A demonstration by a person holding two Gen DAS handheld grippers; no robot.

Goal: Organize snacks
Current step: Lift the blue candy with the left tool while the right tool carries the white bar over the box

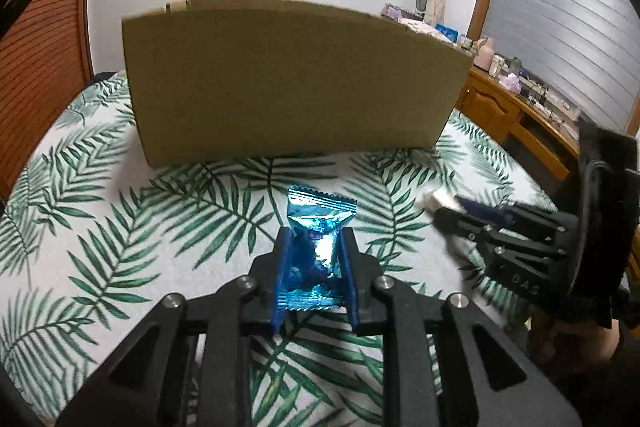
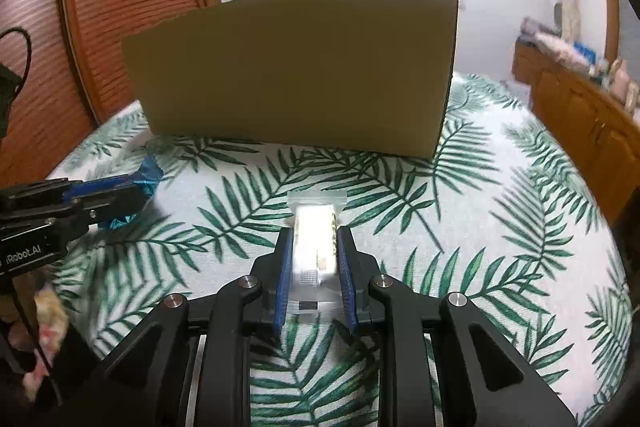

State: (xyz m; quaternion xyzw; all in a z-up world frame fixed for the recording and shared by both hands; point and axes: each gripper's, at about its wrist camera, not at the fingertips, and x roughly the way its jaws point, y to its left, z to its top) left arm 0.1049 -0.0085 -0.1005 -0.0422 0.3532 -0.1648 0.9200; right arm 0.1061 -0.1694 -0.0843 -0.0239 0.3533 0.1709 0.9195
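Your left claw (image 1: 314, 239) is gripping the blue snack packet (image 1: 316, 227) at frame centre; your right claw (image 2: 312, 239) is clamping the clear snack packet (image 2: 314, 239), below the cardboard box (image 2: 296, 71).

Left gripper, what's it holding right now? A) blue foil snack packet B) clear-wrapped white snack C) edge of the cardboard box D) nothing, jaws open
A: in the left wrist view the left gripper is closed on the blue foil snack packet, short of the cardboard box; the clear-wrapped white snack sits in the right gripper instead.
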